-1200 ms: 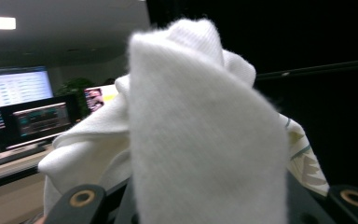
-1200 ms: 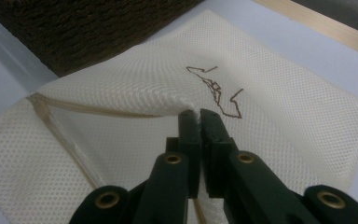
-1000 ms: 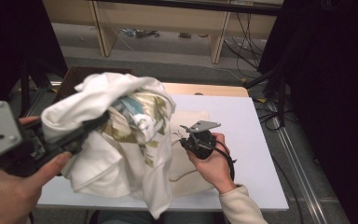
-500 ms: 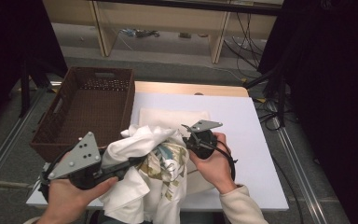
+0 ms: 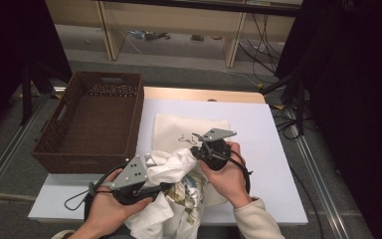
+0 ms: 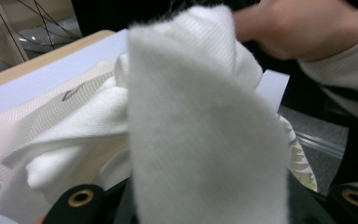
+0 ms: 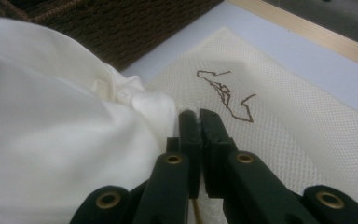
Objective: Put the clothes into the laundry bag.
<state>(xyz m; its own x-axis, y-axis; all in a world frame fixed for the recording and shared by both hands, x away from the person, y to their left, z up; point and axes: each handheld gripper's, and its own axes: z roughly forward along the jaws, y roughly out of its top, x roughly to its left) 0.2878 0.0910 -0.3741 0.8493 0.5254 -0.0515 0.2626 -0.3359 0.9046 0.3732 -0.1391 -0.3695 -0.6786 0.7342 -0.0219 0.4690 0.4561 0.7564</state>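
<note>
Lowered since a second ago, the left gripper [image 5: 151, 190] now pinches the white shirt [image 5: 171, 172] at the table's near edge. Right gripper [image 5: 197, 152], jaws pressed together, nips the same shirt. Beneath lies a cream mesh bag [image 5: 189, 129] with a brown embroidered squiggle [image 7: 226, 93], unreadable. Far left, the brown wicker basket [image 5: 129, 119] holds nothing.

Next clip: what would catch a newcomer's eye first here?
A crumpled white shirt bunched at the table's near edge, held between the left gripper and the right gripper, its printed part hanging off the edge. Behind it a flat cream cloth with a thin brown stitched line lies on the white table. A dark wicker basket sits at the left.
</note>
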